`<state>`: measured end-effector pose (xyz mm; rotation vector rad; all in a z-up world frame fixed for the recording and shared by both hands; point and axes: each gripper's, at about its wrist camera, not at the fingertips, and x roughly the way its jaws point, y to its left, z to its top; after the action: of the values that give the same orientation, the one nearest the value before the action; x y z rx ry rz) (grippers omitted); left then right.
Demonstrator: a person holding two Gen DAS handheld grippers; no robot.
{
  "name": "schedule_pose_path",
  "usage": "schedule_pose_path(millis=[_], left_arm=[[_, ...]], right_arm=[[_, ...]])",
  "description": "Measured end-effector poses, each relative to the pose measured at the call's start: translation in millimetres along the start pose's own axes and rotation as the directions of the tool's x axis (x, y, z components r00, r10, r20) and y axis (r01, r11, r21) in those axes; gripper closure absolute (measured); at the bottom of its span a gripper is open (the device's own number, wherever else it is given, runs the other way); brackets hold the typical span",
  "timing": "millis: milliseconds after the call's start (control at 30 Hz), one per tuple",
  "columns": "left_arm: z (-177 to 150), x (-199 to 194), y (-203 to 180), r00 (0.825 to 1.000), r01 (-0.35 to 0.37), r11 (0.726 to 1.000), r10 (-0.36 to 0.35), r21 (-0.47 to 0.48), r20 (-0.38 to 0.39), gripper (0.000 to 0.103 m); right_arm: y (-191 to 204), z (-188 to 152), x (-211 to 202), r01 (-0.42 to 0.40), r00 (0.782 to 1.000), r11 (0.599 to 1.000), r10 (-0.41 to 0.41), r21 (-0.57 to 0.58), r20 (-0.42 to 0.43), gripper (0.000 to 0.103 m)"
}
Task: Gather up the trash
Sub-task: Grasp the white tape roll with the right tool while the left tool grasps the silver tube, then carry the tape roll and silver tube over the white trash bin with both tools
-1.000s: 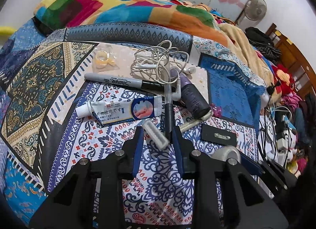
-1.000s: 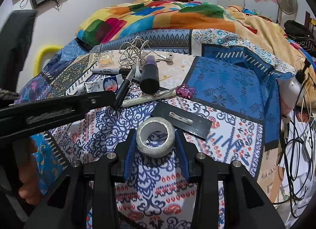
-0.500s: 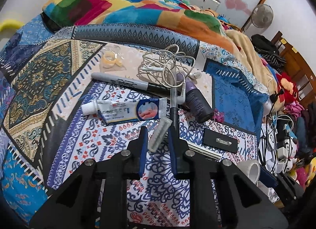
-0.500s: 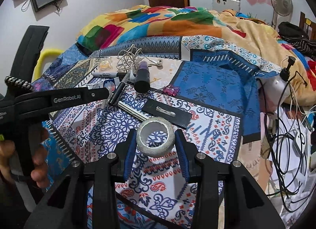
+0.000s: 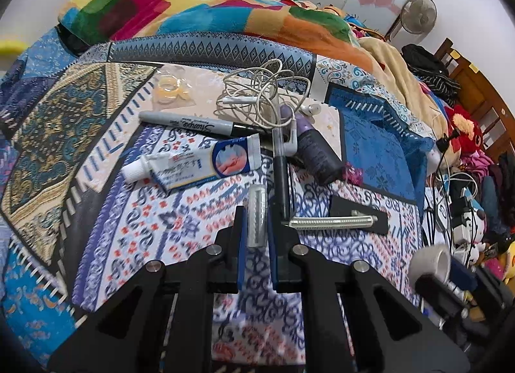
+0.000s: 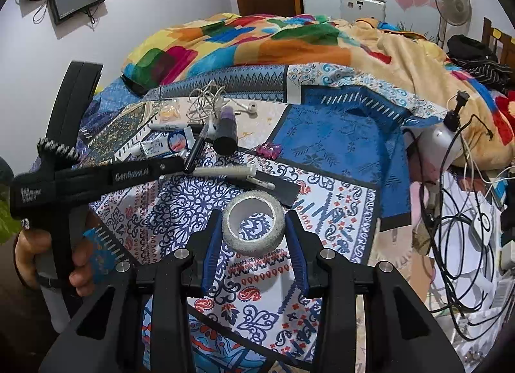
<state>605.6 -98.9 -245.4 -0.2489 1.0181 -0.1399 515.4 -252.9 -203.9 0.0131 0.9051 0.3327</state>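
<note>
My left gripper point(image 5: 256, 212) is shut on a small ribbed translucent white plastic piece point(image 5: 257, 228), which stands upright between the blue pads just above the patterned bedspread point(image 5: 154, 228). In the right wrist view the left gripper point(image 6: 178, 165) reaches in from the left, held by a person's hand point(image 6: 29, 254). My right gripper point(image 6: 254, 215) is shut on a grey roll of tape point(image 6: 254, 242), held above the bedspread. That roll point(image 5: 429, 263) also shows at the lower right of the left wrist view.
On the bed lie a Sharpie marker point(image 5: 199, 123), a cream tube point(image 5: 193, 167), tangled white earphones point(image 5: 260, 99), a dark purple bottle point(image 5: 313, 151), a black pen point(image 5: 281, 180), a silver stick point(image 5: 331, 221) on a black card point(image 5: 379, 223), and a pink clip point(image 5: 352, 175). Cables point(image 6: 450, 212) clutter the right side.
The left jaws have closed on the white plastic piece, which has turned from slanted to upright between the pads. The right gripper has drawn back and risen a little with the tape roll.
</note>
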Motion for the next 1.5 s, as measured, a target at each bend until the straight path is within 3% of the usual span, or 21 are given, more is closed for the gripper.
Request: schedule_pose_path(millis=[200,533,967,1500], left_arm=[[-10.7,-36.1,0.6,0.997,-0.066,0.997,0.065,0.029,0.029,0.092],[-26.4,-131.1,-4.4,0.988,-0.091,0.995,0.084,0.052,0.127,0.092],[-76.1,-272.7,12.2,0.953,-0.122,0.992,0.109,0.026,0.283,0.092],[-157.4,-399.8,96.2,0.899,-0.208,0.974,0.227,-0.091,0.375,0.092]], right_arm=[[5.8,5.5,-24.0,0.005,0.999,1.000,-0.005,-0.003,0.035,0.067],[28.6,13.6,-82.7,0.006,0.993,1.000,-0.002,-0.031,0.114,0.067],[83.2,4.8,-172.6,-0.019,0.975,0.996,0.037,-0.085,0.221,0.067],[180.7,-39.1,-220.3,-0.115,0.960,0.970,0.165,-0.216,0.228,0.067]])
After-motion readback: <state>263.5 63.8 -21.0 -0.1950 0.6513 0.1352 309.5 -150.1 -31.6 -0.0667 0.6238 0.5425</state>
